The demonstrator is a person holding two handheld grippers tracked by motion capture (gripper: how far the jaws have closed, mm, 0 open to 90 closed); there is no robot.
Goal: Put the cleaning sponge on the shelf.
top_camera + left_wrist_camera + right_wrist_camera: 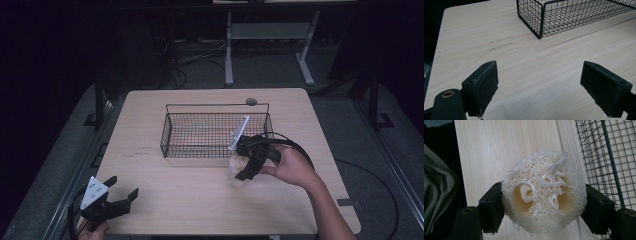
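Just in front of the basket [215, 131], my right gripper [544, 202] clamps the loofah [544, 195] across its sides; I judge it light, springy, crushable.

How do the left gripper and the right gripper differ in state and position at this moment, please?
The left gripper is open with nothing between its jaws, while the right gripper is shut on the loofah sponge. The left gripper sits at the table's near left corner, far from the wire basket; the right gripper is just beside the basket's front right corner. Both have black jaws and are hand-held.
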